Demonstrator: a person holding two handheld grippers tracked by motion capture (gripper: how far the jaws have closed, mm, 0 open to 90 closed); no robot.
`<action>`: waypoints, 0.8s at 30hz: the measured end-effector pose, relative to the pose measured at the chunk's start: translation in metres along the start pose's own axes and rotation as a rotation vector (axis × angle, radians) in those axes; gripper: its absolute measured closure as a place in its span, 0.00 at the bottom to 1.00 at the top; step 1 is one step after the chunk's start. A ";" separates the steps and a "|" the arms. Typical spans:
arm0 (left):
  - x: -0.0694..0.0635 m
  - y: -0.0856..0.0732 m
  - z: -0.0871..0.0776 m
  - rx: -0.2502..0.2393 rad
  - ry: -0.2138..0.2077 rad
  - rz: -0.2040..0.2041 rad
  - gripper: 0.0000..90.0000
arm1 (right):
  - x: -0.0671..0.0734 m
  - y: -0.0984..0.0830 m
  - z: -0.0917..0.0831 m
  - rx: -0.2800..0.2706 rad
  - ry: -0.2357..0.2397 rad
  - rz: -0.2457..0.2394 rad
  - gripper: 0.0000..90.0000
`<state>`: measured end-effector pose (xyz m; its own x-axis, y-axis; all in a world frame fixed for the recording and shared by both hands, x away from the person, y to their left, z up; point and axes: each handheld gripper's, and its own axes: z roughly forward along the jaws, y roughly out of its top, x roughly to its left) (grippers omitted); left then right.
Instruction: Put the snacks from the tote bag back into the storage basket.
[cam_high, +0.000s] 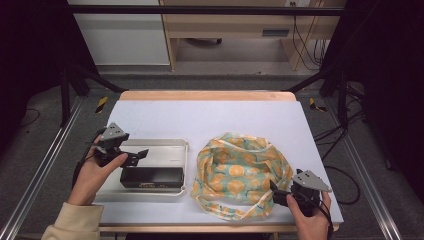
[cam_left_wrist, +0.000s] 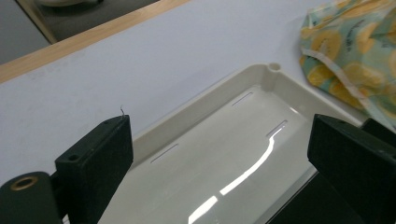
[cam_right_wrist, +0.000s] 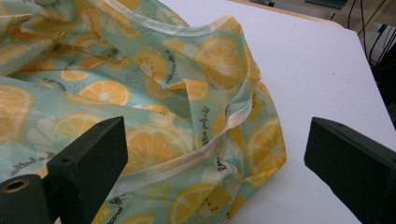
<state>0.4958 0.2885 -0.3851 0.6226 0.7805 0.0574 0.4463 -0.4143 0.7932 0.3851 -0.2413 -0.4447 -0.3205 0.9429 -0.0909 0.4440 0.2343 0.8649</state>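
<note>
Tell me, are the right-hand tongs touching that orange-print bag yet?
Apart. The right gripper view shows the right tongs wide open above the bag, neither jaw pressing the cloth.

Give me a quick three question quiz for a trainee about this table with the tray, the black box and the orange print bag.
1. True or false: the black box lies inside the tray.
2. Which gripper is nearest the orange print bag? A) left gripper B) right gripper
3. Fill in: both grippers have their jaws ____.

Key
1. True; the box sits at the tray's near edge.
2. B; the right gripper has its jaws over the bag's hem, while the left gripper is over the tray.
3. Open; neither holds anything.
</note>
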 end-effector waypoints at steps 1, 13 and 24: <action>0.002 -0.002 0.000 0.003 0.002 -0.002 0.08 | 0.000 0.000 0.000 0.000 0.000 0.000 0.07; 0.027 -0.021 -0.004 0.025 0.051 -0.042 0.08 | 0.000 0.000 0.000 -0.001 0.002 0.003 0.07; 0.043 -0.034 -0.007 0.082 0.124 -0.069 0.08 | 0.001 0.000 0.000 0.002 0.006 0.001 0.07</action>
<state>0.5024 0.3396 -0.4053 0.5069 0.8580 0.0828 0.5395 -0.3907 0.7459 0.3853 -0.2406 -0.4448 -0.3255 0.9415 -0.0872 0.4456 0.2341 0.8641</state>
